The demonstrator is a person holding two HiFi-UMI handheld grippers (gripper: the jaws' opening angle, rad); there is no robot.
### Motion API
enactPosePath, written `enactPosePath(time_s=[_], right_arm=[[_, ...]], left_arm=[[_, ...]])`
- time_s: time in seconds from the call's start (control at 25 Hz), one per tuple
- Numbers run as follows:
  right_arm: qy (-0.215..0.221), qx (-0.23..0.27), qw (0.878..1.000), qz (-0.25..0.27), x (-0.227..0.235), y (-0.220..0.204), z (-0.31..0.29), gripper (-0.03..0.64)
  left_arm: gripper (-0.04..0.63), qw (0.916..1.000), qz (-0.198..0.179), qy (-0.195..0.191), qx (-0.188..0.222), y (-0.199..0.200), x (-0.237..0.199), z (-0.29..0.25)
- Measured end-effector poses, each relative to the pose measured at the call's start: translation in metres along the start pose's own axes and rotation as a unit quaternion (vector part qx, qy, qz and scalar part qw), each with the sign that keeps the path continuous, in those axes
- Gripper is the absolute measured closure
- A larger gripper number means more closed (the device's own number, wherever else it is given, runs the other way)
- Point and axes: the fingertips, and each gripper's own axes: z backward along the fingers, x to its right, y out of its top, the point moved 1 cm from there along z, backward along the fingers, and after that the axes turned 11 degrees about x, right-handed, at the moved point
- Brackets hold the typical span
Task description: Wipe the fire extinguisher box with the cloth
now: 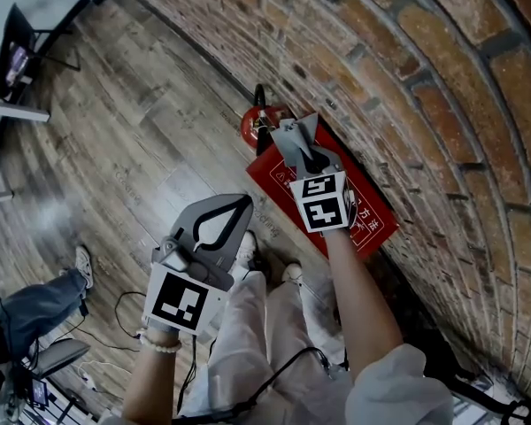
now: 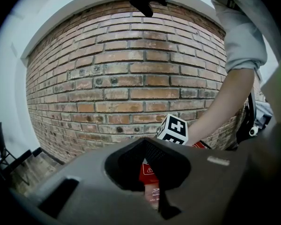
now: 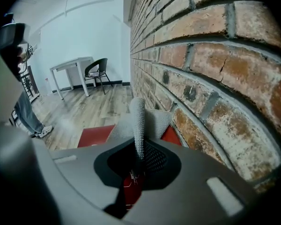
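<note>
The red fire extinguisher box (image 1: 365, 221) lies on the floor against the brick wall (image 1: 407, 87). My right gripper (image 1: 303, 151) hangs over the box's far end, shut on a grey cloth (image 1: 293, 135). In the right gripper view the cloth (image 3: 137, 118) stands up folded between the jaws of the right gripper (image 3: 139, 146), with the red box (image 3: 95, 136) below it. My left gripper (image 1: 242, 204) is shut and holds nothing, to the left of the box over the floor. In the left gripper view the left gripper (image 2: 146, 142) frames a part of the red box (image 2: 149, 171).
A red fire extinguisher (image 1: 257, 125) stands just beyond the box by the wall. My own shoes (image 1: 248, 248) are close to the box's near side. Another person's leg and shoe (image 1: 49, 292) and cables (image 1: 128, 306) are at the left. A black chair (image 1: 22, 42) stands far left.
</note>
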Motion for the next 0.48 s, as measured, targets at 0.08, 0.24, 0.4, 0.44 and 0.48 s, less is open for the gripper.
enactPosePath(time_s=[0.08, 0.24, 0.4, 0.44, 0.48], right_arm=[[0.000, -0.001, 1.000, 0.007, 0.0009, 0.0009, 0.0007, 0.598], [0.001, -0.002, 1.000, 0.010, 0.0021, -0.0007, 0.0020, 0.598], [-0.001, -0.004, 1.000, 0.010, 0.0049, -0.0035, 0.0056, 0.598], [-0.001, -0.005, 1.000, 0.009, 0.0054, -0.0046, 0.0067, 0.598], [-0.002, -0.004, 1.000, 0.007, 0.0061, -0.0058, 0.0079, 0.598]], left_arm=[[0.597, 1.0000, 0.000, 0.001, -0.001, -0.0011, -0.0001, -0.0001], [0.595, 1.0000, 0.001, 0.002, -0.004, -0.0033, 0.0015, -0.0006], [0.596, 1.0000, -0.001, 0.001, -0.005, -0.0031, 0.0032, -0.0018], [0.597, 1.0000, -0.001, 0.001, -0.005, -0.0030, 0.0037, -0.0019], [0.597, 1.0000, -0.001, 0.002, -0.005, -0.0029, 0.0043, -0.0020]])
